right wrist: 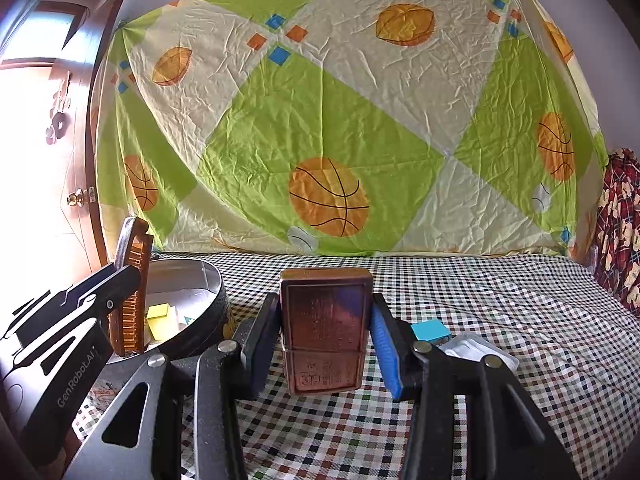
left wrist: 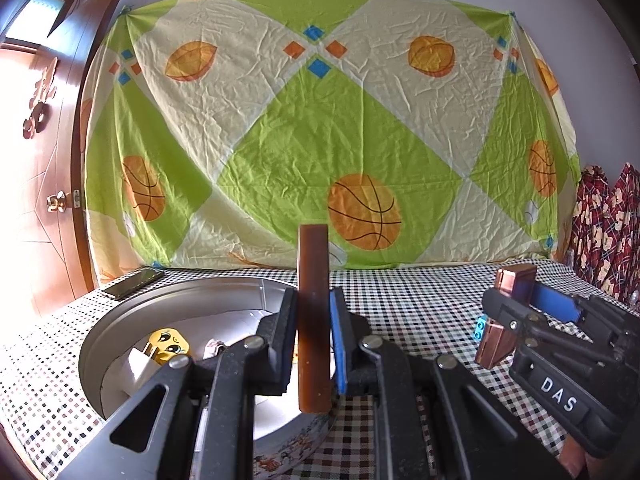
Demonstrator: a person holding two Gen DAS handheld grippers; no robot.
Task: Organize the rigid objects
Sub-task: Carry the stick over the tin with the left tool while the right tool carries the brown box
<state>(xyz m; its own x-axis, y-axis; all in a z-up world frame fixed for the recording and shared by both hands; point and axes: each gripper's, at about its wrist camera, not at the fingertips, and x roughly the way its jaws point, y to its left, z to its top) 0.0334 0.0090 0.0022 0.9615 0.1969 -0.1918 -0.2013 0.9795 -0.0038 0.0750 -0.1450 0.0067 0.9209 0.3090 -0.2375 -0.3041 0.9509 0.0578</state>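
Both grippers hold objects above the checked table.
Left gripper [left wrist: 314,344] clamps an upright brown comb [left wrist: 314,312] over the round tin [left wrist: 120,332]; right gripper [right wrist: 326,340] clamps a copper lighter [right wrist: 325,332].

Round grey tin [left wrist: 120,332]: brushed metal, dull shine inside.
Brown translucent comb [left wrist: 314,320]: smooth glossy plastic.
Copper-coloured rectangular lighter [right wrist: 325,332]: embossed metal, soft gloss.
Checked tablecloth [right wrist: 500,320]: matt woven cloth.
Green and cream basketball sheet [left wrist: 320,128]: thin wrinkled cloth.
Brown door [left wrist: 44,184]: varnished wood.
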